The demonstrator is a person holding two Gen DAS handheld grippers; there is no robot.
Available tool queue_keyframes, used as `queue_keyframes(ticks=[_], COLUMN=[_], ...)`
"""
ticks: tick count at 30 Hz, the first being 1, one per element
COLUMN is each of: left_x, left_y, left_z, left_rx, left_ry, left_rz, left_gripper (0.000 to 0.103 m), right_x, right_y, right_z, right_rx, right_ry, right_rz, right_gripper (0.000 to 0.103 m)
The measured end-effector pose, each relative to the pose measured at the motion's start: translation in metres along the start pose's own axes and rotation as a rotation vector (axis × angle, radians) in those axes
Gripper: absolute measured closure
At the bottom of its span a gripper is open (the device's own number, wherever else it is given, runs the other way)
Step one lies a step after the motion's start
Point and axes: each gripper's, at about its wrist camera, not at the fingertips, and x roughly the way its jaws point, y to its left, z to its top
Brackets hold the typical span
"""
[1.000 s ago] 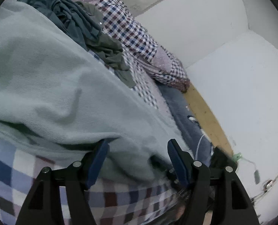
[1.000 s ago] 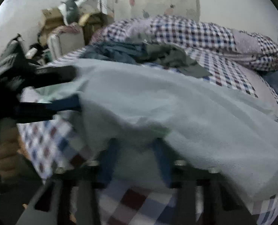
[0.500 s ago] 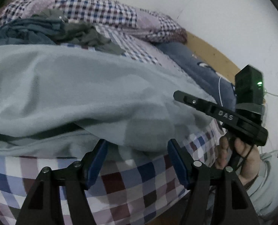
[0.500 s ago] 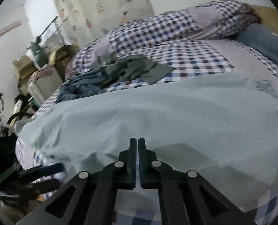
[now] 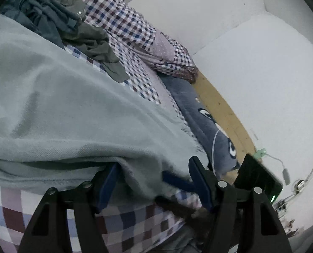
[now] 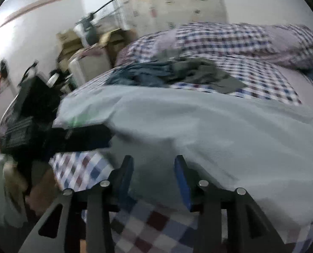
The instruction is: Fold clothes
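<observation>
Left wrist view first: the left gripper (image 5: 154, 181) has its blue-padded jaws spread wide apart, right at the near edge of the pale green garment (image 5: 72, 109). The hem bunches between them, the left pad tucked just under a fold, but nothing is pinched. The garment lies spread across the checked bedsheet (image 5: 118, 219), which shows beneath its edge. Further back, a crumpled dark clothes pile (image 5: 72, 29) sits on the bed, touching the far side of the green garment. Behind that, a checked quilt (image 5: 135, 31) lies heaped against the white wall (image 5: 251, 52). A blue pillow (image 5: 198, 118) lies along the wooden bed frame (image 5: 221, 113). The right gripper (image 5: 177, 180) pokes in just beside the left one, its black body low at the right; one blue finger shows against the cloth.

Over to the right wrist view, somewhat blurred: the right gripper (image 6: 154, 177) is also parted, jaws well apart, with the green garment (image 6: 198, 130) filling the gap and not clamped. The checked sheet (image 6: 148, 223) shows below the fingers. The left gripper (image 6: 80, 135) reaches in from the left, touching the garment's edge. At the far left, cardboard boxes (image 6: 72, 42) are stacked against the wall; what they hold cannot be made out.
</observation>
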Motion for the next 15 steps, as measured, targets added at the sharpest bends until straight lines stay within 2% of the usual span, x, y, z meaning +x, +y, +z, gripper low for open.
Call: queue_keyframes(ticks=[3, 6, 7, 8, 9, 12, 15], left_x=[0.001, 0.002, 0.002, 0.002, 0.002, 0.008, 0.019], left_y=[0.004, 0.005, 0.005, 0.005, 0.002, -0.014, -0.033], left_z=[0.005, 0.005, 0.004, 0.004, 0.001, -0.008, -0.021], left_rx=[-0.019, 0.004, 0.012, 0.023, 0.046, 0.178, 0.332], left_ry=[0.003, 0.013, 0.016, 0.021, 0.03, 0.065, 0.11], left_rz=[-0.041, -0.009, 0.001, 0.013, 0.032, 0.122, 0.202], left_gripper=[0.033, 0.033, 0.033, 0.033, 0.033, 0.033, 0.033], right_x=[0.011, 0.03, 0.031, 0.028, 0.024, 0.007, -0.004], right_y=[0.021, 0.029, 0.025, 0.018, 0.011, -0.019, -0.041], right_z=[-0.005, -0.011, -0.01, -0.008, -0.005, 0.001, -0.001], right_rx=[-0.105, -0.17, -0.148, -0.099, -0.05, 0.138, 0.27], right_ry=[0.036, 0.087, 0.094, 0.088, 0.082, 0.042, 0.015], right_rz=[-0.036, -0.131, -0.128, -0.1, -0.072, 0.034, 0.122], right_gripper=[0.056, 0.059, 0.072, 0.09, 0.098, 0.1, 0.1])
